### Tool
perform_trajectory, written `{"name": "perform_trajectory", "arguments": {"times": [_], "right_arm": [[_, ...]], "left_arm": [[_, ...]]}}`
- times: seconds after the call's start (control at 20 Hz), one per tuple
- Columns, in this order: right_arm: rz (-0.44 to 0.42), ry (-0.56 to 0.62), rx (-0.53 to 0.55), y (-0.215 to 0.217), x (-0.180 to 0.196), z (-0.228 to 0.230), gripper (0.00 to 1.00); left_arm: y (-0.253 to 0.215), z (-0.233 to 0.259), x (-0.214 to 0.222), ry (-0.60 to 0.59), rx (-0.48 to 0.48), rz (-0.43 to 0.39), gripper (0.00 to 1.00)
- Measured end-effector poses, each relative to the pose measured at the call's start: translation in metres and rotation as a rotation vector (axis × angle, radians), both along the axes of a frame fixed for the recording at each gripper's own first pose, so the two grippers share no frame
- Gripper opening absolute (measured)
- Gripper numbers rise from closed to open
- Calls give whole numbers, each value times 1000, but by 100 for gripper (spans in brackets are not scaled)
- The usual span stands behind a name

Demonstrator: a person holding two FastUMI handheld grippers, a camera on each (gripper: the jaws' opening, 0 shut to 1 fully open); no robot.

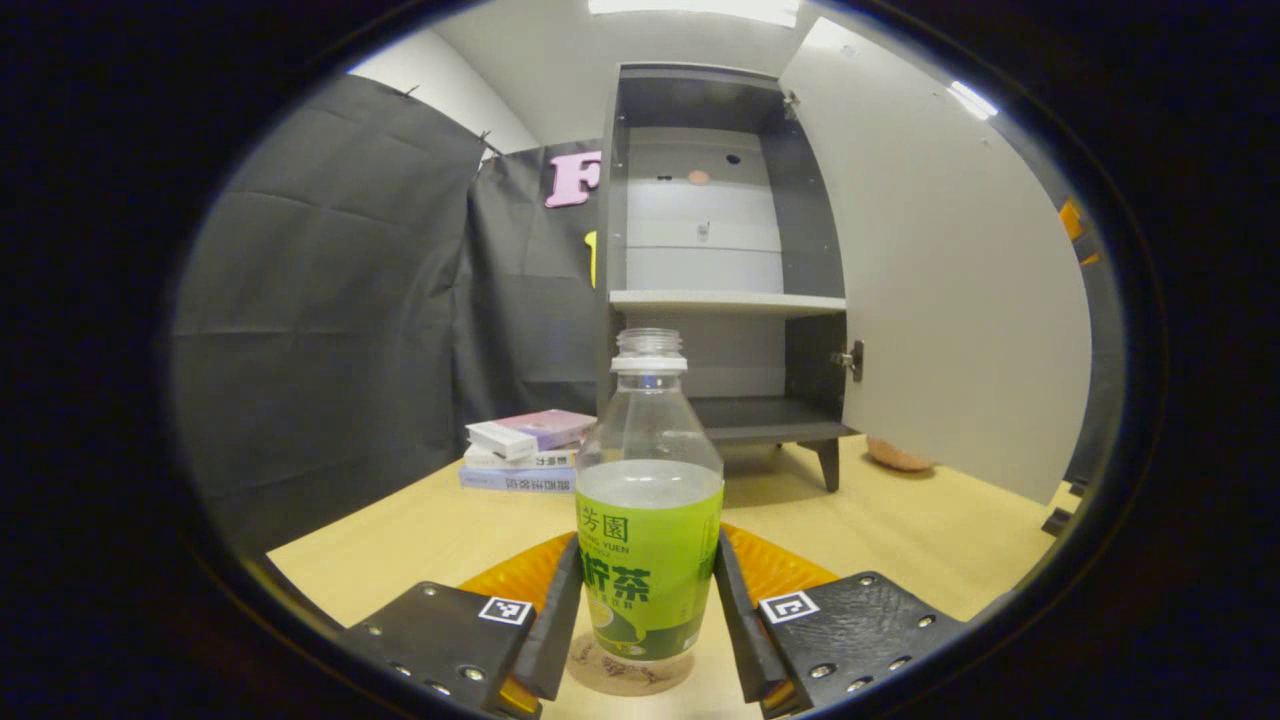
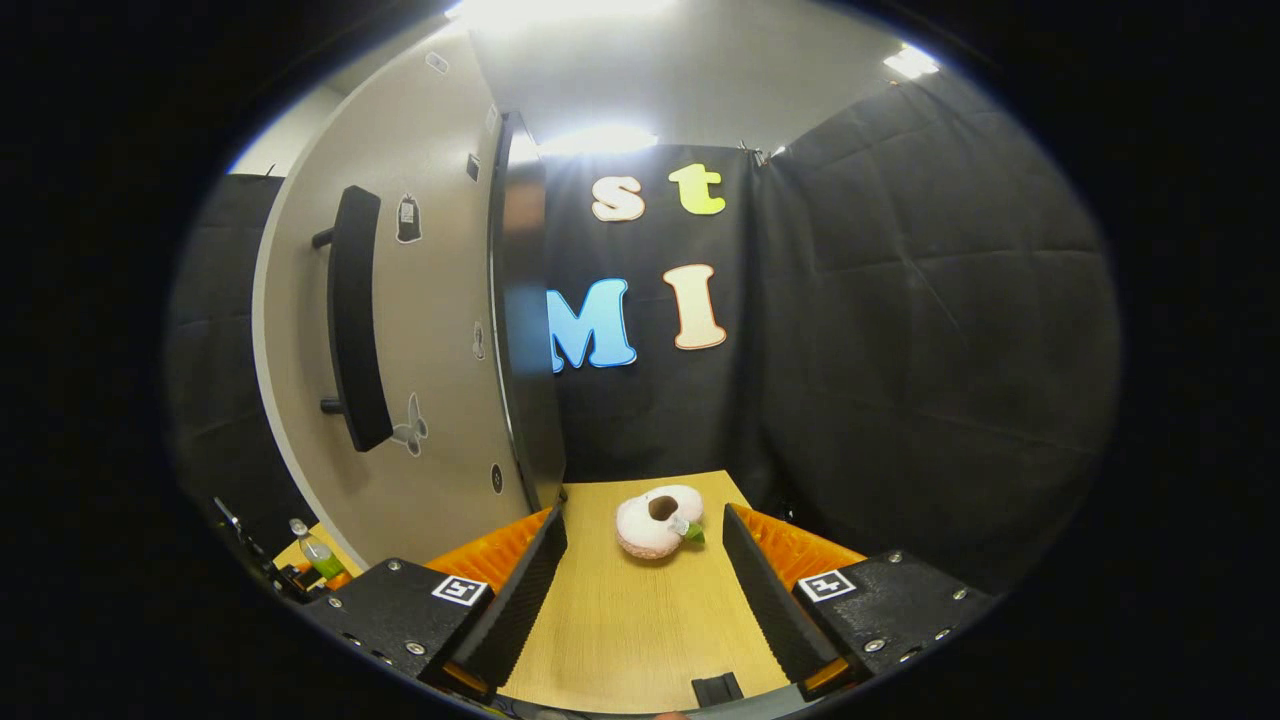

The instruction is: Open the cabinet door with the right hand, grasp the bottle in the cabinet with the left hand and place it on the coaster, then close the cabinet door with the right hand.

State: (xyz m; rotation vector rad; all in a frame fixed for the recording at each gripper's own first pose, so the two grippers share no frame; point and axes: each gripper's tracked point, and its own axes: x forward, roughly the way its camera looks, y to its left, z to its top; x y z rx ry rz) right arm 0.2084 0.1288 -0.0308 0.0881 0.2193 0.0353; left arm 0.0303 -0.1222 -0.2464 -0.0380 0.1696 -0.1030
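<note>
Green-labelled bottle (image 1: 649,500) on coaster (image 1: 628,675) between left gripper (image 1: 648,625) fingers, contact unclear; right gripper (image 2: 645,580) fingers apart, empty.

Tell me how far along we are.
Done: cabinet door is open and the bottle stands on the coaster. In hand: left gripper brackets the bottle, contact unclear. Left: close the door by its handle; right gripper is open.

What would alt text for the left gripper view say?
A green-labelled bottle stands upright on a round coaster between the left gripper fingers. Behind it on the wooden table, the cabinet stands with its door open, books stacked to its left.
</note>
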Motion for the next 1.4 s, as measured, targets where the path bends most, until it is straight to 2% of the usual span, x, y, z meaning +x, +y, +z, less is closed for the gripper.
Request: {"name": "perform_trajectory", "arguments": {"times": [0.3, 0.35, 0.4, 0.5, 0.75, 0.8, 0.9, 0.95, 1.1, 1.2, 1.35, 1.4], "right_arm": [[4, 9, -33, 6, 3, -4, 96], [9, 13, -44, 8, 3, -6, 96], [13, 16, -52, 9, 1, -7, 96], [21, 20, -57, 11, 1, -10, 96], [21, 13, -47, 8, 2, -9, 96], [19, 12, -41, 8, 3, -10, 96], [19, 11, -34, 7, 3, -10, 96], [18, 10, -34, 6, 2, -10, 96], [19, -6, -30, 3, 2, -4, 96], [16, -31, -28, -1, 2, 5, 96], [12, -75, -25, -6, 4, 18, 96], [17, -85, -20, -7, 4, 21, 96]], "left_arm": [[9, -31, -1, 3, 3, 51, 67], [11, -35, 0, 4, 0, 65, 63], [13, -39, 2, 10, -1, 80, 63], [14, -37, 1, -5, -4, 97, 72], [13, -43, -6, 43, 63, 123, 75], [13, -41, -6, 47, 77, 126, 86], [14, -34, -3, 46, 100, 128, 79], [14, -26, -3, 43, 109, 127, 82], [7, -2, -11, 20, 116, 108, 78], [4, 19, -18, 9, 117, 100, 82], [2, 49, -24, -7, 109, 98, 82], [3, 57, -28, -5, 117, 102, 86]]}}
